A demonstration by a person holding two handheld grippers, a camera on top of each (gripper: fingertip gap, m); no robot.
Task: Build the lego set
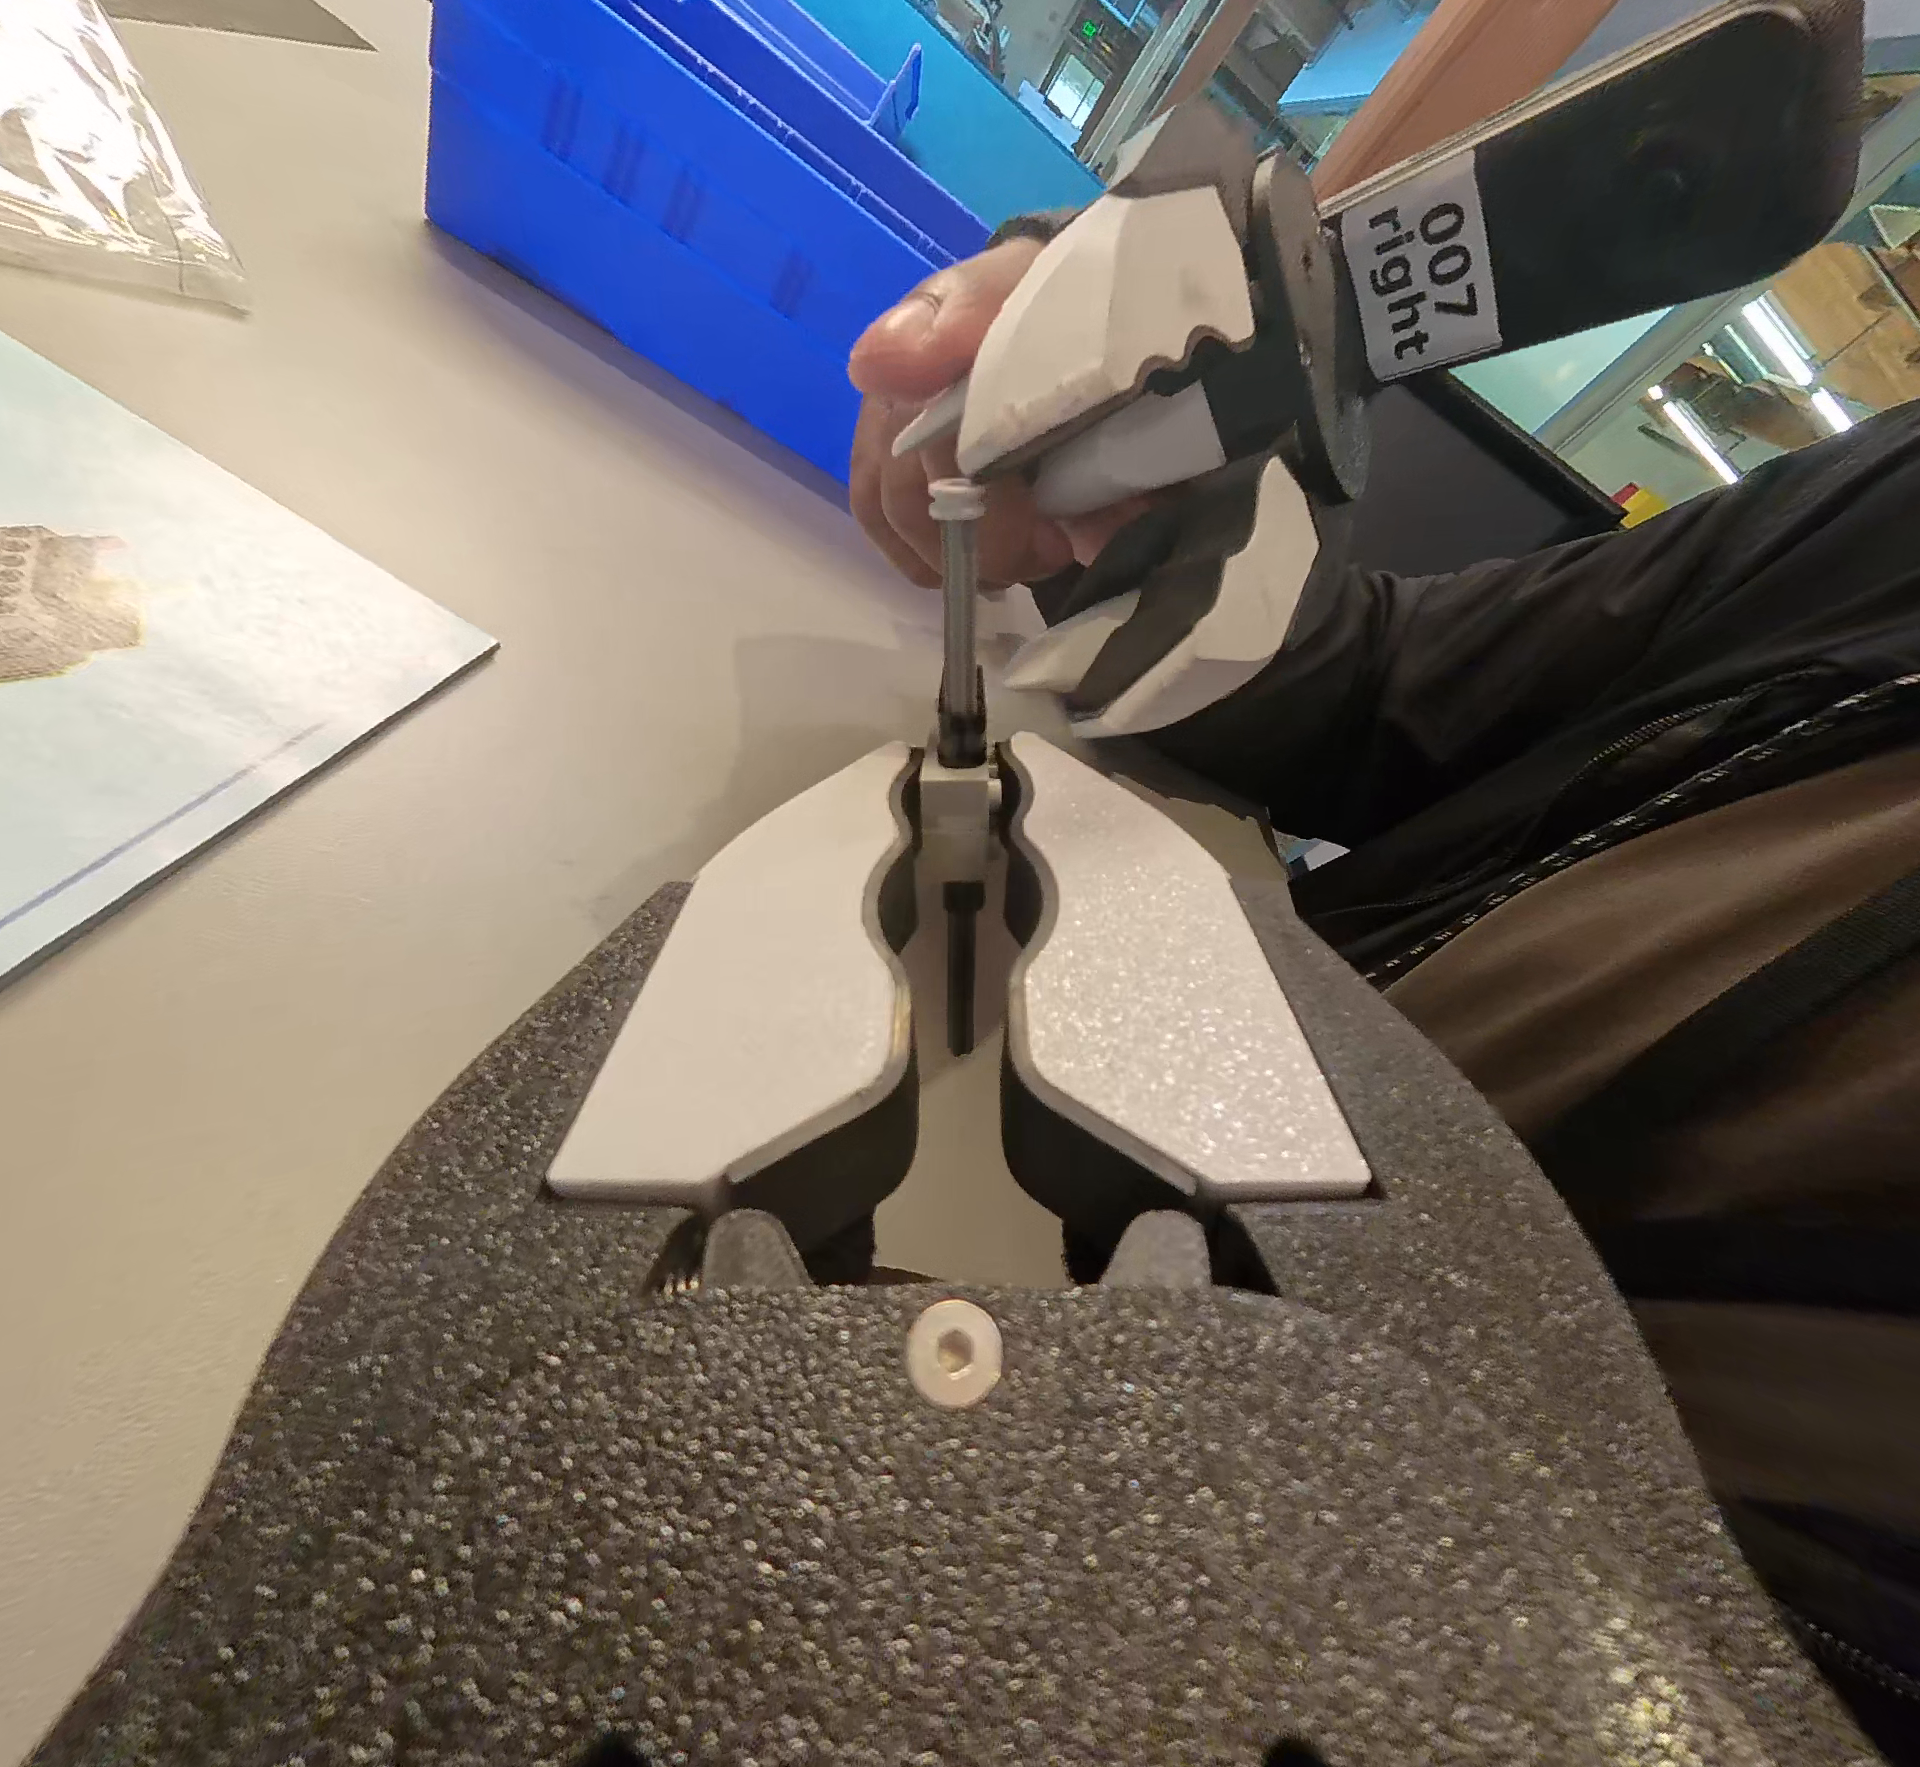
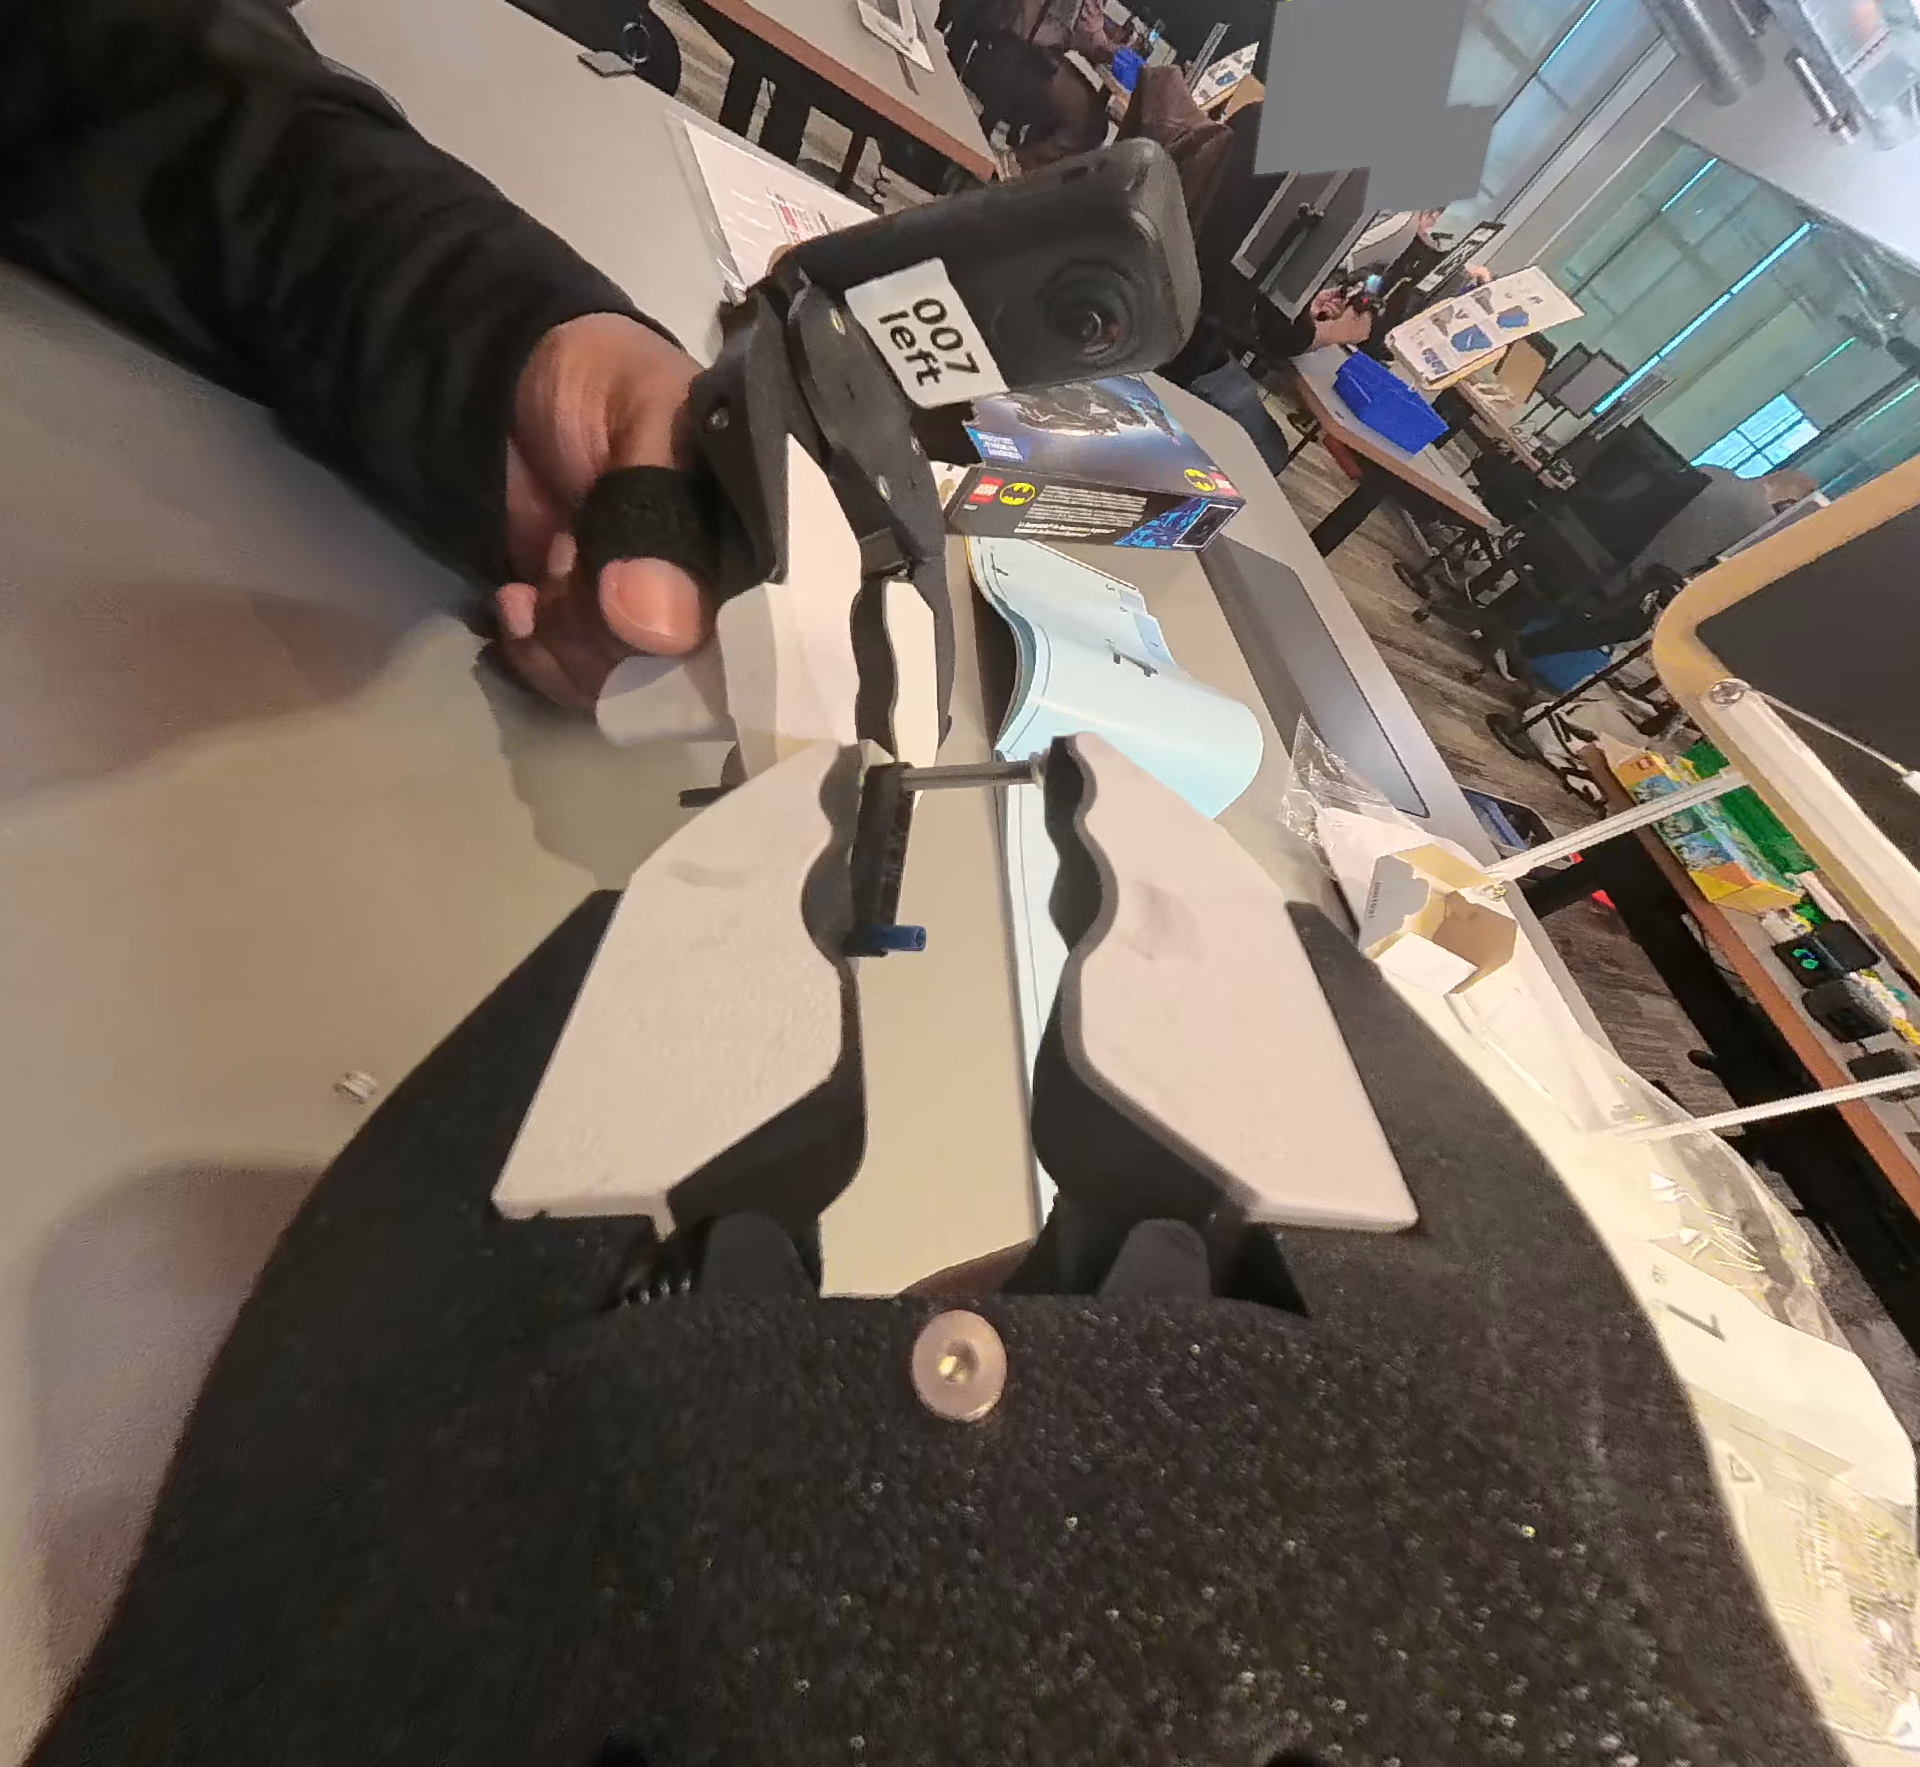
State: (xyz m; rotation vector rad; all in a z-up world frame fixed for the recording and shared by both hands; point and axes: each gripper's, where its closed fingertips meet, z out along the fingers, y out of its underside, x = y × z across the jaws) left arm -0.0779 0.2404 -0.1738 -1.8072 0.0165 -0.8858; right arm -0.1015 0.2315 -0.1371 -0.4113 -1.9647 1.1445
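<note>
Grey table [image 1: 312, 470], brick assembly [image 1: 956, 818] between both tools

Open workshop, long tables [image 2: 810, 3], blue bins [image 1: 665, 190]

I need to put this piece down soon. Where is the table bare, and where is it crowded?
Bare table lies between the booklet, the blue bins and the grippers. In the right wrist view, the stretch left of the left gripper is bare too. Crowded: the far side with the box, booklet and plastic bags.
</note>
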